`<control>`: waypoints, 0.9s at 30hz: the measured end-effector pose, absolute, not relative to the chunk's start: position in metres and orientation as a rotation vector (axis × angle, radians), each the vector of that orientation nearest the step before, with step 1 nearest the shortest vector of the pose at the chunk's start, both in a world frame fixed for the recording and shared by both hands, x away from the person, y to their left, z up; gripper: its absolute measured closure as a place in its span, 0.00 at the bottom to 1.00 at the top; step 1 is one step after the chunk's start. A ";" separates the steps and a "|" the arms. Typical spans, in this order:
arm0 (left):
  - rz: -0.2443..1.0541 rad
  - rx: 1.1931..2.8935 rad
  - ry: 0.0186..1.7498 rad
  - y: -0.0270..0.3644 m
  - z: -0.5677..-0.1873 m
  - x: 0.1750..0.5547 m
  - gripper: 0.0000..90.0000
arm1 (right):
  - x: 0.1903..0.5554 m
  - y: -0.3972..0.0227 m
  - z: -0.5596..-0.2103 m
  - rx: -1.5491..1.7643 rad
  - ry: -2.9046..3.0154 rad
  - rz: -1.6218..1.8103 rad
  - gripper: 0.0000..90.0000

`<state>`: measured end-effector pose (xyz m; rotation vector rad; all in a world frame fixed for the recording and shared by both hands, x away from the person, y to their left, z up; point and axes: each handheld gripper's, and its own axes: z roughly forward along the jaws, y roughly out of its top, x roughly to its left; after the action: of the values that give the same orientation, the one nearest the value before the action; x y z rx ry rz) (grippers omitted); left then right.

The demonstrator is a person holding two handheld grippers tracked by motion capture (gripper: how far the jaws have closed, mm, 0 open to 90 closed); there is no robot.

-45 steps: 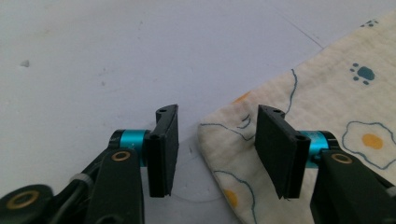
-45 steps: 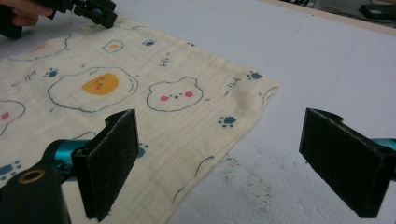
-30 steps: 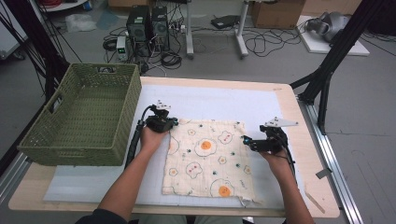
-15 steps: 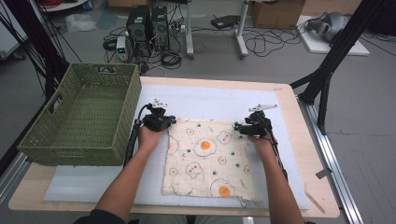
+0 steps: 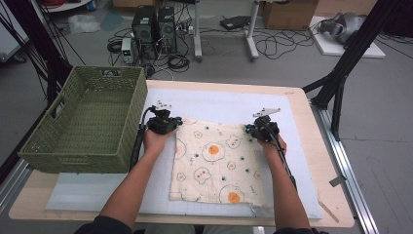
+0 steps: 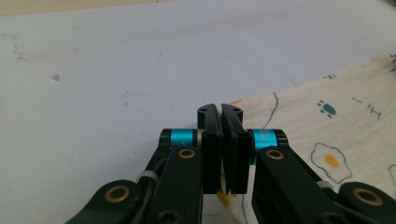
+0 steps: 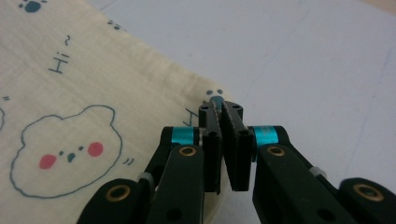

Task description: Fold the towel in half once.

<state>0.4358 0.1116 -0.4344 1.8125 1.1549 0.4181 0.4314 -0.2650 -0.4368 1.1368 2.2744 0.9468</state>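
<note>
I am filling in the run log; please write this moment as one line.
left gripper: shut on cloth far-left corner | right gripper: shut on far-right corner | cloth flat on table mat | basket: left of cloth

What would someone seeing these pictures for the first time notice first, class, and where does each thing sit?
First comes the cream cloth printed with fried eggs and bears, spread flat on the white mat at the table's middle. A person's left claw and right claw each pinch one of its far corners, jaws shut. To the left stands a big green woven basket, overhanging the table's edge.
</note>
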 end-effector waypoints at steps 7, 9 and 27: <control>0.432 1.798 1.112 0.106 -0.405 0.442 0.96 | 0.434 -0.271 -0.419 1.143 2.149 1.015 0.96; 0.438 1.795 1.100 0.106 -0.401 0.443 0.96 | 0.433 -0.273 -0.415 1.154 2.118 1.055 0.96; 0.399 1.821 0.990 0.114 -0.398 0.402 0.96 | 0.395 -0.277 -0.403 1.072 2.160 1.168 0.96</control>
<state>0.4018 0.1138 -0.3979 1.8208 0.9903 0.3989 0.3954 -0.2769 -0.4029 1.0721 2.1604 1.1680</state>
